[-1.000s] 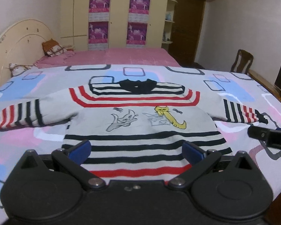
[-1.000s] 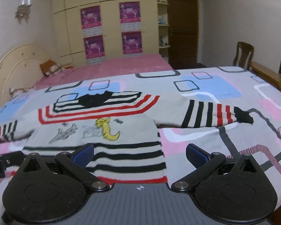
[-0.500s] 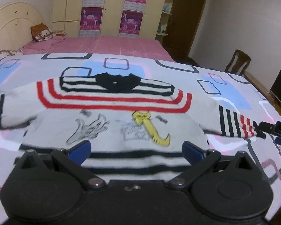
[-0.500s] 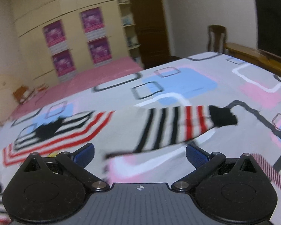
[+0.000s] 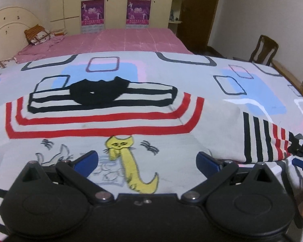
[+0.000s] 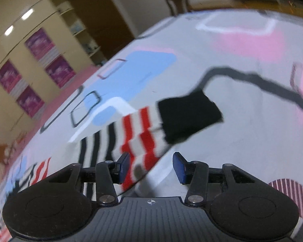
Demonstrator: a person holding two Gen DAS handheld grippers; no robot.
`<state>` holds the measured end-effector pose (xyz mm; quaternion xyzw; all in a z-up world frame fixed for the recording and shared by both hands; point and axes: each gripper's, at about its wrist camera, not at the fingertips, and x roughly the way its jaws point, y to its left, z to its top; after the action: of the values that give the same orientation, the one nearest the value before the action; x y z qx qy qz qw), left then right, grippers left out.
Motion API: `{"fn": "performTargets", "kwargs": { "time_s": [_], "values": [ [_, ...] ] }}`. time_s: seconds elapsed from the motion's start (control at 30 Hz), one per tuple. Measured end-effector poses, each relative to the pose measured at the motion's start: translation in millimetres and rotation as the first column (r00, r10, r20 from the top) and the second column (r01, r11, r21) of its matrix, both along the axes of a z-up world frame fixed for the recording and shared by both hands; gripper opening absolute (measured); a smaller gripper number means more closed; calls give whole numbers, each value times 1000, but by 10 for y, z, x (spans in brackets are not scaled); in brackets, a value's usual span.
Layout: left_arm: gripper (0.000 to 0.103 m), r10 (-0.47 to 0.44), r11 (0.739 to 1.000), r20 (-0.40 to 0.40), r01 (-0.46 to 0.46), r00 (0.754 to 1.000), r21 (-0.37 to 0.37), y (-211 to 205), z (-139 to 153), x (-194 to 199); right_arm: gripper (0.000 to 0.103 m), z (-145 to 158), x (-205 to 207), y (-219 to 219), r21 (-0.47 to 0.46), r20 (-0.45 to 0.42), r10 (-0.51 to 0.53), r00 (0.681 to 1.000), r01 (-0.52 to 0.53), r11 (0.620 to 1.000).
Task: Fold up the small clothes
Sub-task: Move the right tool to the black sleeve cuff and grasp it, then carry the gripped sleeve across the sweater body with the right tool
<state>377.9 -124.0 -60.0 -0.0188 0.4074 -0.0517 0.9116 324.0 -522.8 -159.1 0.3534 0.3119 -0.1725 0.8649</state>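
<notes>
We see a small striped sweater (image 5: 103, 129) spread flat, front up, on a bedsheet (image 5: 192, 74) printed with blue and pink patches and dark outlined squares. Its black collar (image 5: 97, 90) points away from us, 2 red bands run below it, and a yellow cat (image 5: 129, 161) and a grey cat (image 5: 58, 157) are drawn on the chest.

Our left gripper (image 5: 146, 160) hovers over the chest drawing with its jaws spread wide, holding nothing; the 2 blue fingertips (image 5: 85, 159) sit on either side of the yellow cat.

The sweater's sleeve (image 5: 260, 137) on the right side of the left view stretches outward, striped black and then red toward the cuff. At the far right edge of that view, the tip of our right gripper (image 5: 301, 151) sits at the cuff end of this sleeve.

In the right wrist view, the sleeve (image 6: 131, 137) runs diagonally up to its black cuff (image 6: 188, 117), which lies on the sheet. Our right gripper (image 6: 151, 169) has its jaws partly apart, and the sleeve's red-striped edge lies between them. The left blue fingertip (image 6: 123, 166) is against the cloth, while the right one stands clear of it, so nothing is clamped. This view is motion-blurred.

Behind the bed we see a pink mattress (image 5: 121, 40), a cream wardrobe with purple posters (image 5: 138, 12), a brown door (image 5: 200, 14) and a wooden chair (image 5: 263, 49).
</notes>
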Motion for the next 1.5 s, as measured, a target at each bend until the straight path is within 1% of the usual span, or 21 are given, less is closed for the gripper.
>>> {"fn": "performTargets", "kwargs": {
  "time_s": [0.1, 0.2, 0.3, 0.37, 0.4, 0.43, 0.47, 0.5, 0.53, 0.63, 0.77, 0.83, 0.93, 1.07, 1.1, 1.2, 1.33, 1.37, 1.43, 1.47, 1.5],
  "values": [
    [103, 9, 1000, -19, -10, 1000, -22, -49, -26, 54, 47, -86, -41, -98, 57, 34, -27, 999, 25, 998],
    [103, 35, 998, -24, -36, 999, -59, 14, -9, 77, 47, -102, -60, -157, 84, 63, -60, 996, 54, 995],
    [103, 62, 995, -31, -65, 998, -75, 116, 5, 107, 47, -129, -101, -257, 151, 89, -112, 990, 98, 984],
    [103, 78, 994, -30, -80, 996, -72, 208, 23, 109, 47, -117, -82, -280, 147, 87, -122, 989, 108, 983],
    [103, 83, 994, -27, -85, 996, -71, 257, 32, 107, 40, -105, -69, -282, 136, 83, -124, 989, 112, 984],
    [103, 90, 993, -24, -91, 996, -70, 318, 42, 104, 25, -84, -66, -279, 116, 70, -132, 989, 124, 986],
    [103, 97, 993, -22, -98, 995, -66, 391, 50, 98, 15, -83, -57, -283, 100, 57, -140, 989, 134, 986],
    [103, 106, 992, -20, -107, 994, -66, 475, 56, 92, 9, -78, -56, -290, 85, 48, -145, 988, 141, 986],
    [103, 114, 991, -22, -115, 993, -68, 568, 54, 91, 9, -78, -38, -286, 72, 48, -142, 989, 138, 988],
    [103, 129, 991, -54, -131, 990, -27, 839, -19, 122, 8, 138, 57, -96, -79, 38, -67, 997, 69, 994],
    [97, 141, 990, -58, -142, 988, -14, 1220, -144, 150, 8, 591, 193, 447, -218, 98, 147, 984, -123, 968],
    [91, 149, 989, -58, -150, 987, -10, 1404, -195, 173, 8, 793, 285, 900, -267, 111, 277, 954, -240, 933],
    [91, 182, 982, -49, -184, 982, -42, 1719, -214, 170, 8, 940, 411, 1578, -289, 114, 430, 896, -384, 877],
    [91, 226, 968, -43, -229, 973, -101, 2155, -201, 91, 8, 984, 529, 2623, -331, 91, 628, 773, -571, 751],
    [87, 232, 966, -43, -235, 972, -110, 2253, -202, 62, 8, 973, 525, 2880, -341, 77, 668, 741, -610, 715],
    [78, 249, 960, -51, -253, 967, -121, 2489, -220, -7, 7, 855, 502, 3490, -341, 44, 761, 648, -706, 621],
    [77, 266, 952, -63, -273, 962, -138, 2713, -276, -77, 7, 555, 518, 4074, -338, -49, 846, 531, -806, 486],
    [77, 262, 952, -67, -269, 963, -142, 2740, -287, -86, 8, 459, 546, 4171, -326, -90, 855, 510, -827, 459],
    [86, 237, 956, -71, -246, 969, -162, 2765, -298, -94, 11, 358, 531, 4193, -361, -105, 850, 516, -816, 451],
    [90, 222, 957, -71, -231, 972, -174, 2751, -301, -73, 16, 368, 482, 4212, -371, -111, 848, 518, -814, 448],
    [96, 206, 959, -65, -215, 976, -184, 2712, -297, -55, 39, 386, 427, 4206, -368, -109, 855, 507, -819, 439]
  ]
}}
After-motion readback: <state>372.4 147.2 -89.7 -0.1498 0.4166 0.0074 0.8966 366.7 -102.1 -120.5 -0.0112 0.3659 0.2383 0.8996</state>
